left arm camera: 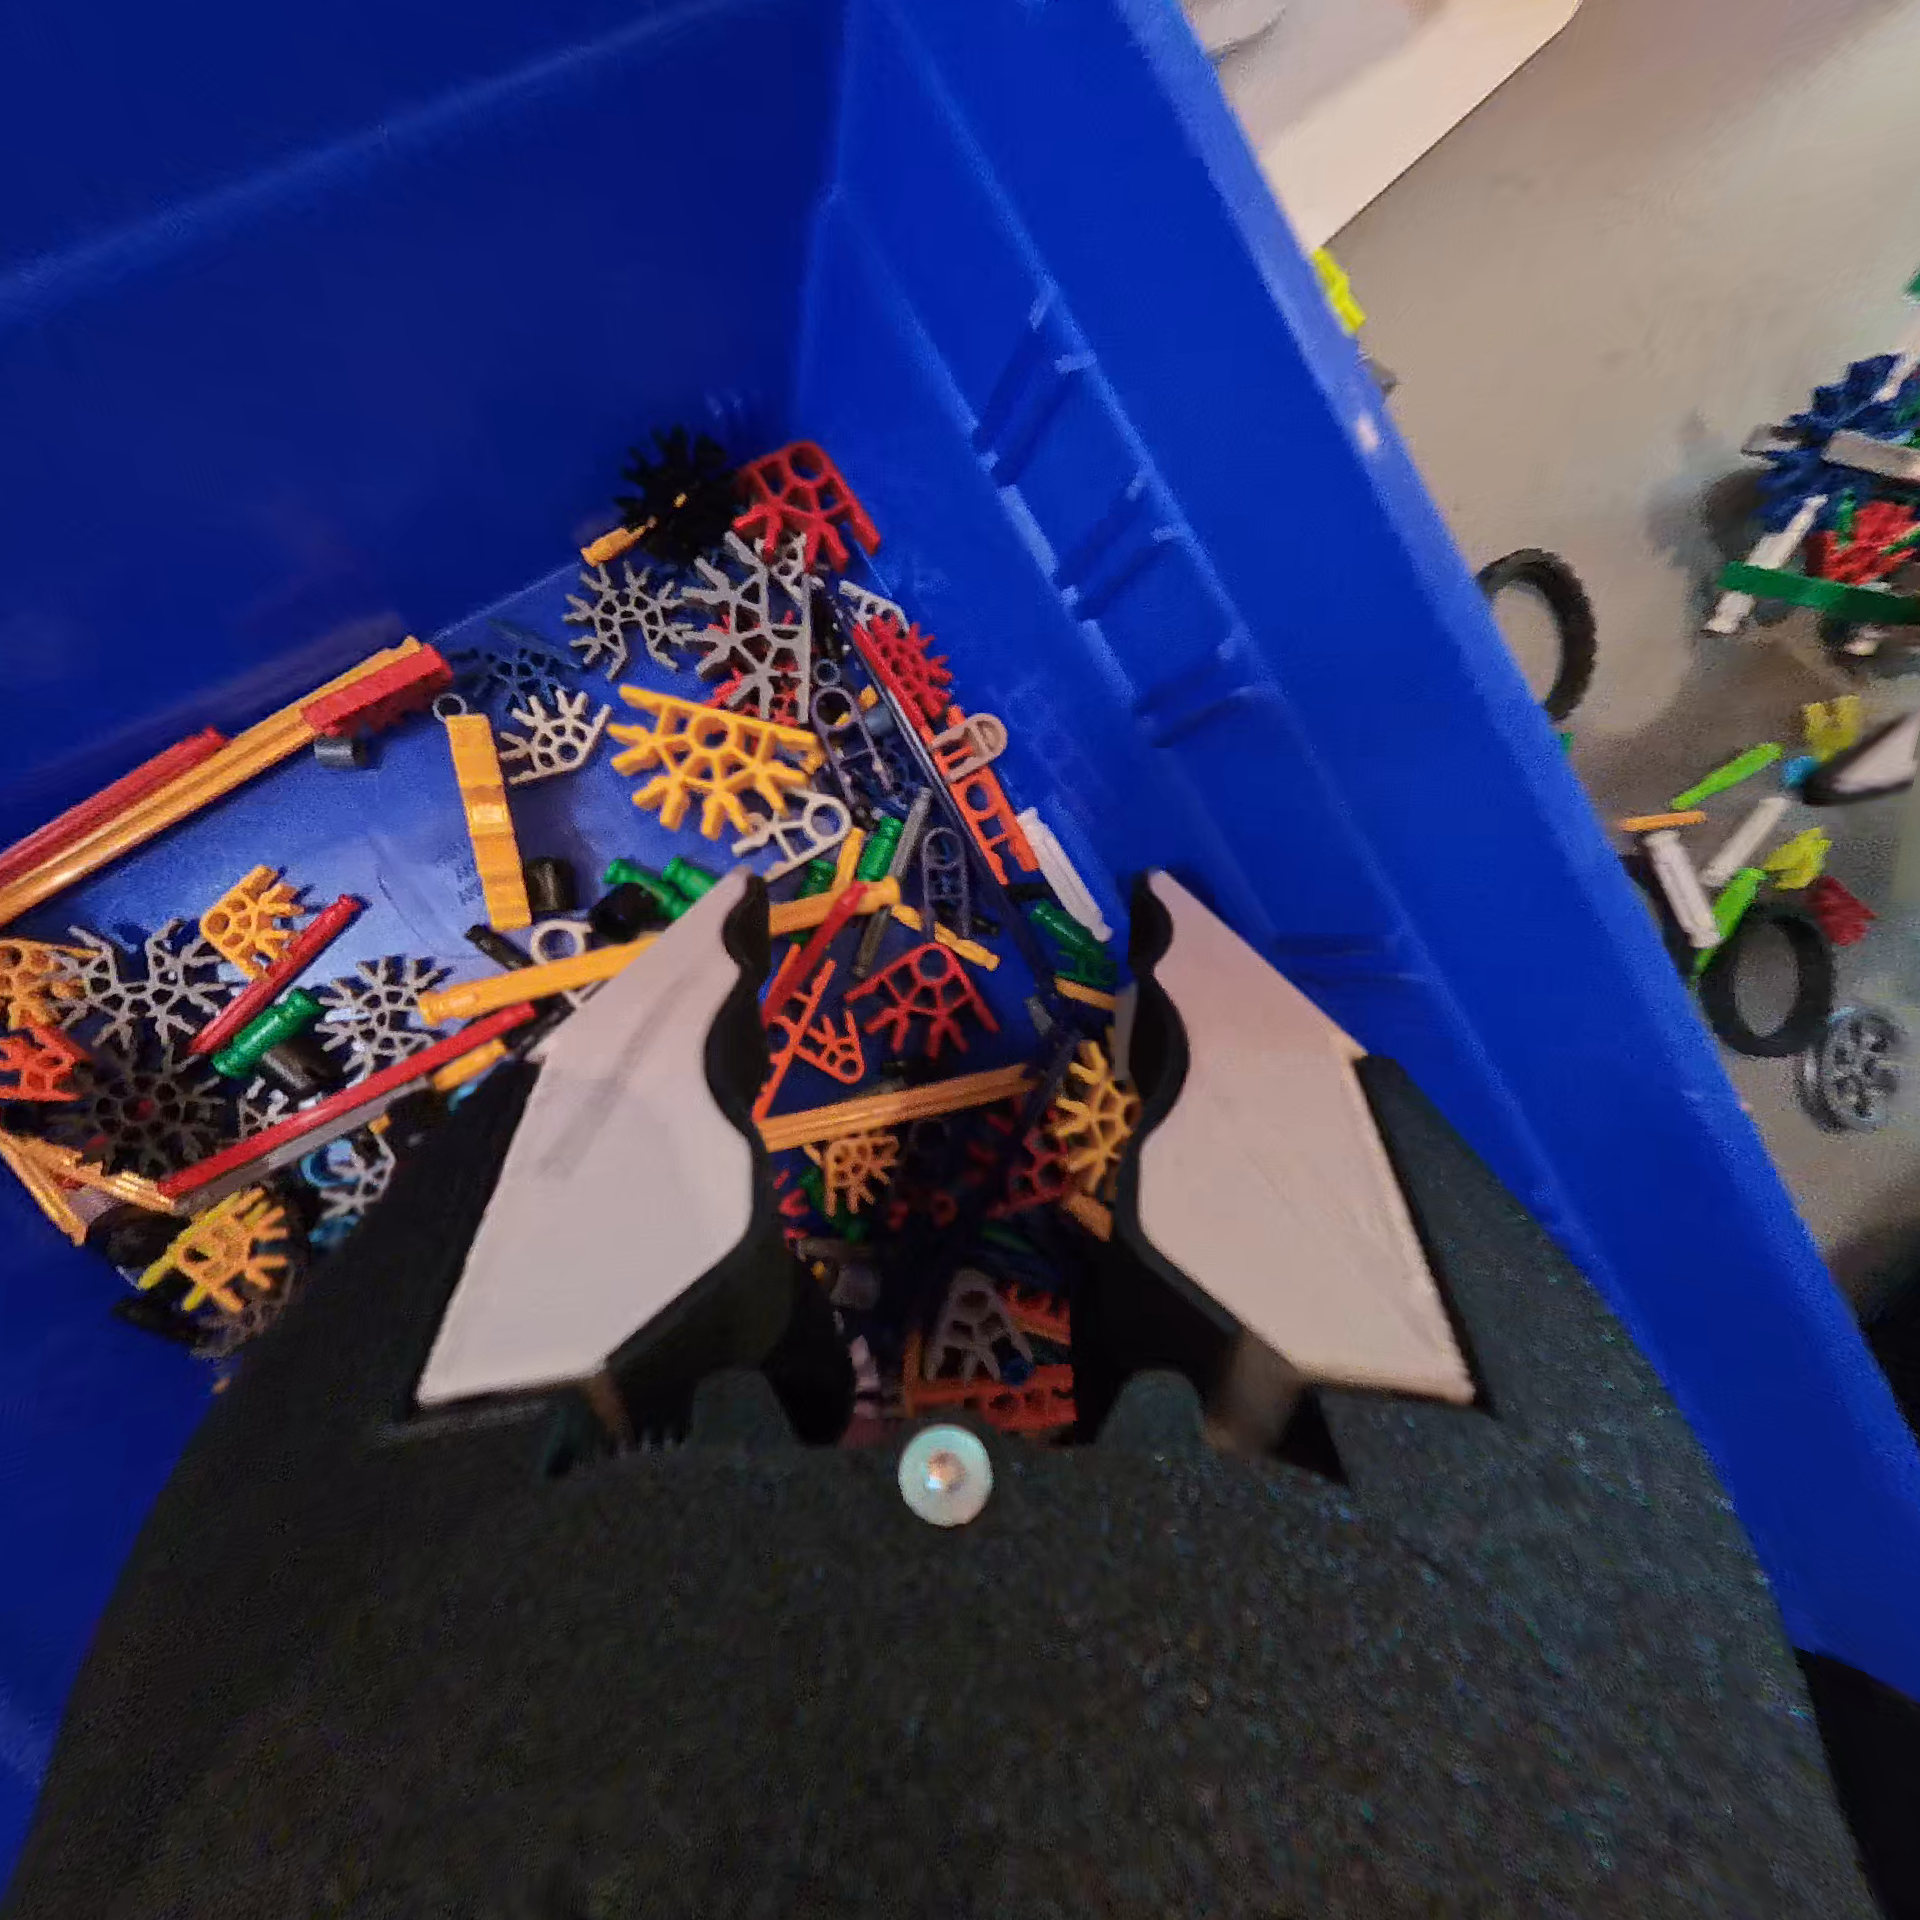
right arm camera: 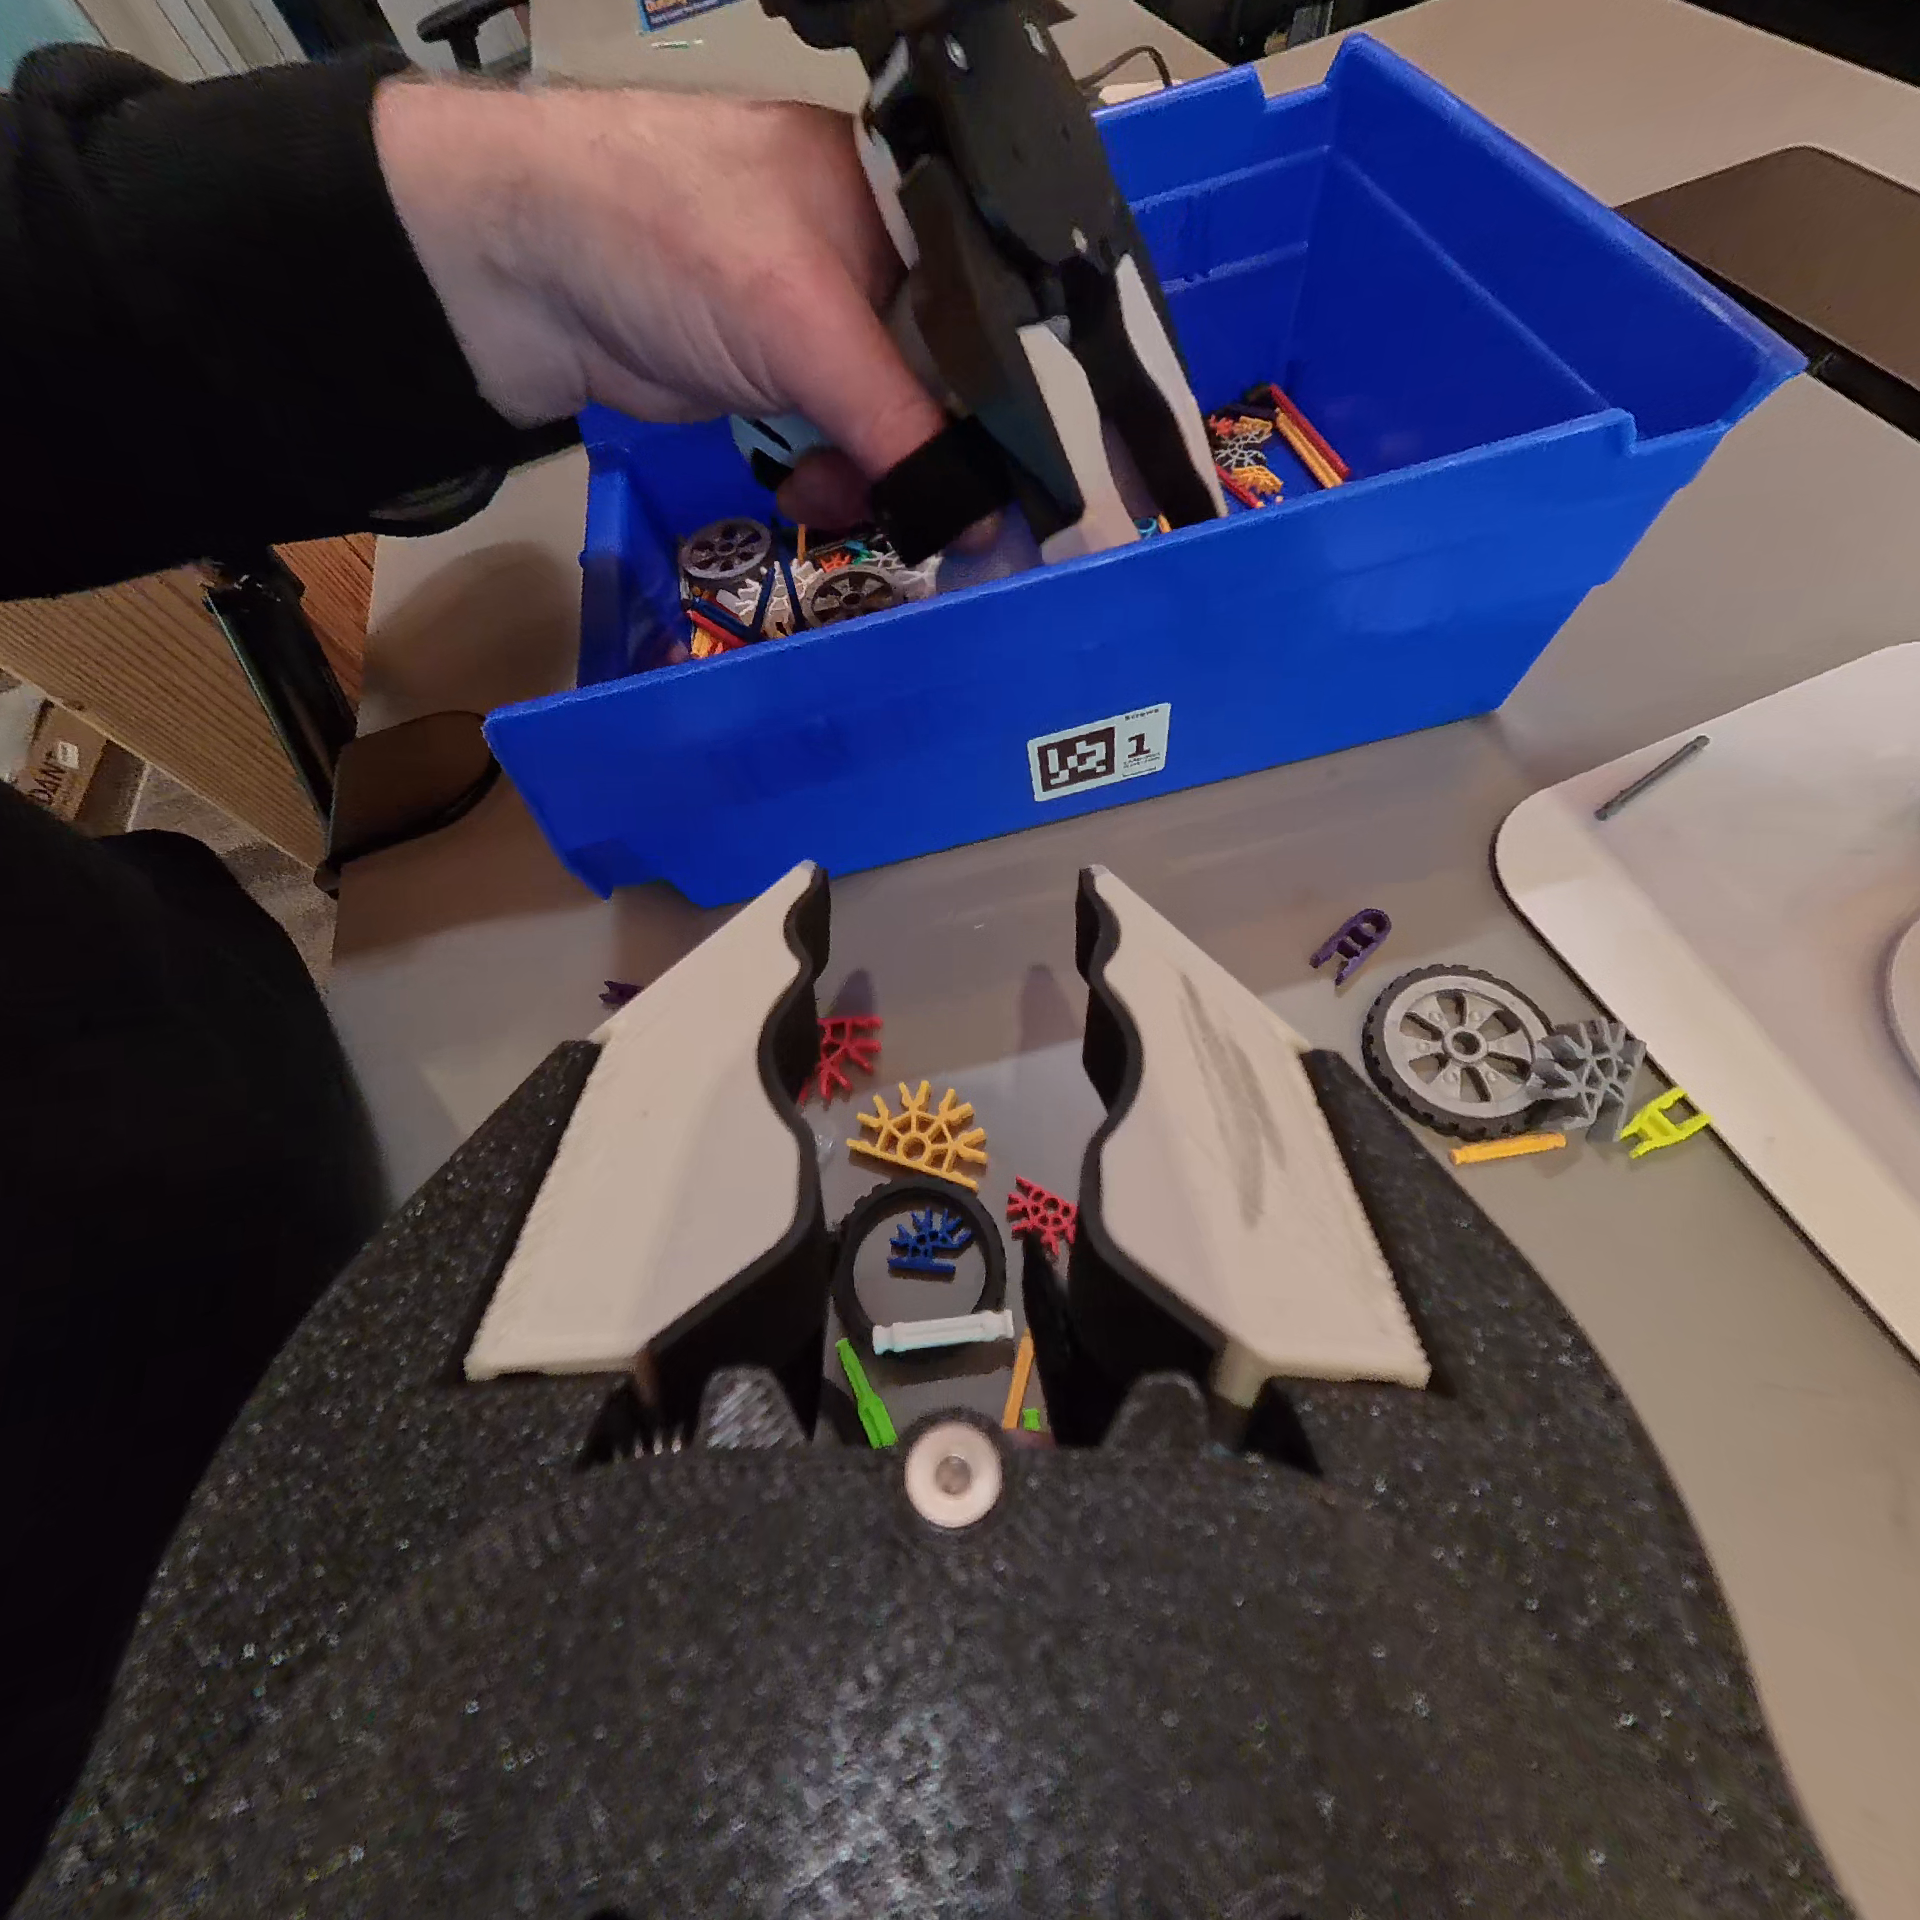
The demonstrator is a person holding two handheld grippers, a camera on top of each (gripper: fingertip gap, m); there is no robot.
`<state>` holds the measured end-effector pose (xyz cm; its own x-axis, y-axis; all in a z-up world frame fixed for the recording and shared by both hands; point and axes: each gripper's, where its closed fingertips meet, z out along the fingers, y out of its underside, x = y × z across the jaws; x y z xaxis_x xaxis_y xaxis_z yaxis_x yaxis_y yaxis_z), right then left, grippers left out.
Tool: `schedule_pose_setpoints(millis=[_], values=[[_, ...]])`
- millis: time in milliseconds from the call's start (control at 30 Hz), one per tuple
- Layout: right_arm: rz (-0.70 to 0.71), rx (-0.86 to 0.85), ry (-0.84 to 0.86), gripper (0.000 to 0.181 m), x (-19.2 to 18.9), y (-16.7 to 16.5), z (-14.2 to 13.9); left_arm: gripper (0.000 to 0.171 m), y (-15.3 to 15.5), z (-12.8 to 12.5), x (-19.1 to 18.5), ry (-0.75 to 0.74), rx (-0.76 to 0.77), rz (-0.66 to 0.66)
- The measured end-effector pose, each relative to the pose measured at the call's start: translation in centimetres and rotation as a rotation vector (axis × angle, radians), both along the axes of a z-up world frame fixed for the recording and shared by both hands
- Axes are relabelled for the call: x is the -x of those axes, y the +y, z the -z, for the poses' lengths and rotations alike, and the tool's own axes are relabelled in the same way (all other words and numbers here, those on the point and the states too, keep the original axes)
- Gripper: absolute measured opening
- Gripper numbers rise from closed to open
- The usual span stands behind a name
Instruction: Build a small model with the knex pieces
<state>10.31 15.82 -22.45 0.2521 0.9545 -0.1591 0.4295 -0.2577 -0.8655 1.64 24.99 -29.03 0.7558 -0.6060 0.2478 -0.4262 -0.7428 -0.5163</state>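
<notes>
My left gripper [left arm camera: 940,904] is open and empty, reaching down inside a blue bin [left arm camera: 1143,436] over a heap of small plastic construction pieces [left arm camera: 717,764]: rods and snowflake-shaped connectors in red, yellow, orange, grey and black. In the right wrist view a hand holds that left gripper [right arm camera: 1143,499] inside the bin [right arm camera: 1039,665]. My right gripper [right arm camera: 951,894] is open and empty, above the grey table, with loose pieces between its fingers: a yellow connector [right arm camera: 920,1132], a black tyre ring [right arm camera: 920,1262] around a blue connector, red connectors and a white rod.
A grey wheel [right arm camera: 1455,1049] with a grey connector, a purple clip [right arm camera: 1351,940] and a yellow-green clip [right arm camera: 1662,1122] lie right of my right gripper. A white tray [right arm camera: 1714,935] sits at the right. The left wrist view shows tyres [left arm camera: 1538,634] and built pieces on the table. About 8 cm separates my left fingertips from the purple clip [right arm camera: 1351,940].
</notes>
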Motion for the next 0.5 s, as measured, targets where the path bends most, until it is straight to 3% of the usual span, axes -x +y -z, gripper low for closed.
schedule_pose_setpoints(millis=[500], values=[[-0.004, 0.001, 0.007, 0.047, -0.2, 0.5, 0.2, 0.069, 0.3, -3.2, 5.2, 0.183, -0.113, -0.087]])
